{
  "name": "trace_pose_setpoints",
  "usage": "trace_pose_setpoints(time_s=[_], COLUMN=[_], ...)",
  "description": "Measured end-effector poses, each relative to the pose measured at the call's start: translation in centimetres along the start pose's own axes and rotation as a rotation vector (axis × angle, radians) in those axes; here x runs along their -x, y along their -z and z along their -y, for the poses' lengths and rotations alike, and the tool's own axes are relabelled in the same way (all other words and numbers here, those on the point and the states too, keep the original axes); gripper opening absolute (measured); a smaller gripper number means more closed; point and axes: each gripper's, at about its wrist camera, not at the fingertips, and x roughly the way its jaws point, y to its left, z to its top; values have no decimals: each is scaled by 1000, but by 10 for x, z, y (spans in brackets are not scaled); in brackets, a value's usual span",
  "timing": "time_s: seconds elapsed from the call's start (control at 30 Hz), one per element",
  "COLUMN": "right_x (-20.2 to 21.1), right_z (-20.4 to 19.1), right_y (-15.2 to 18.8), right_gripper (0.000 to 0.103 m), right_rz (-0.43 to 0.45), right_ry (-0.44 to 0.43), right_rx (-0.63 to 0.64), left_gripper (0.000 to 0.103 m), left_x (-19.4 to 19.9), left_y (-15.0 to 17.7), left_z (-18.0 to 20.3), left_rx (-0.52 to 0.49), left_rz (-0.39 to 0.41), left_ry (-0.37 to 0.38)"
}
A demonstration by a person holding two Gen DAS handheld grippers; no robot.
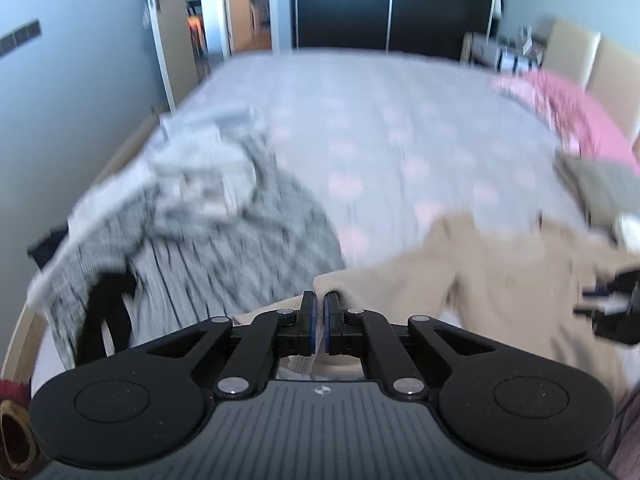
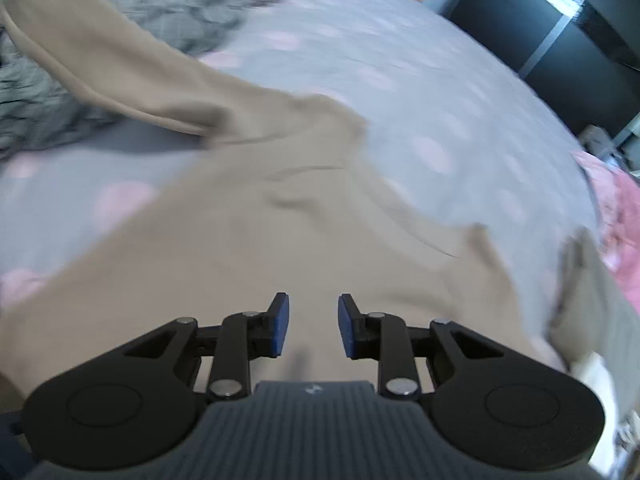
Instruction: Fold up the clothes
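Left wrist view, left to right: a heap of grey checked and striped clothes (image 1: 180,208) sits at the left edge of the bed (image 1: 380,120), with something black (image 1: 106,312) at its near side, too blurred to identify. Grey bedcover with pale pink spots fills the middle. At far right is a pink blanket (image 1: 572,116), below it a folded olive-grey item (image 1: 596,184). Dark wardrobe (image 1: 384,0) behind the bed, open doorway (image 1: 240,8) to its left.

The beige garment (image 1: 500,280) spreads over the near right part of the bed. The left gripper (image 1: 320,310) is clamped on an edge of it; the blue pads meet with a thin layer of beige cloth between, and the fabric runs from the fingertips off to the right. The right gripper (image 1: 600,300) shows at the right edge of this view, over the same garment, blurred.

Right wrist view: grey pile (image 2: 120,20) top left, one beige sleeve (image 2: 112,68) stretching toward the upper left across it, pink blanket (image 2: 616,216) far right. The right gripper (image 2: 310,328) has a moderate gap between its fingers with nothing in it; the beige garment (image 2: 280,248) lies beneath and ahead of the pads, whether touching cannot be told.

Count: one beige garment, one grey pile, one pink blanket, two grippers.
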Motion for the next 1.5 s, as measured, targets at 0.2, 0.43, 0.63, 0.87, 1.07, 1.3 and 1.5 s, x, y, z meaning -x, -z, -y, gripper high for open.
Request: trace_pose_setpoints(time_s=[0.2,0.43,0.63,0.87,1.07,1.3,1.5], right_x=[-2,11,9,12,-1,-17,-21], right_z=[52,83,102,125,139,148,155], right_y=[2,11,22,47,67,79,88], right_gripper=[30,30,30,30,30,30,30], right_rz=[-14,14,4,-8,-52,-89,-92], right_ry=[7,29,54,92,90,88,86], right_rx=[-196,-295,-356,-412,-448,-473,-502], left_gripper=[2,2,2,2,2,36,38], left_x=[9,-4,-16,-66,-125,-169,-177], left_y=[-58,-88,-110,-101,-73,-55,-48], left_z=[11,90,198,319,378,404,390], left_rx=[27,-77,-251,-426,-495,-492,-517], left_rz=[91,123,126,31,-91,-157,-165], left_ry=[-3,233,440,579,601,612,574])
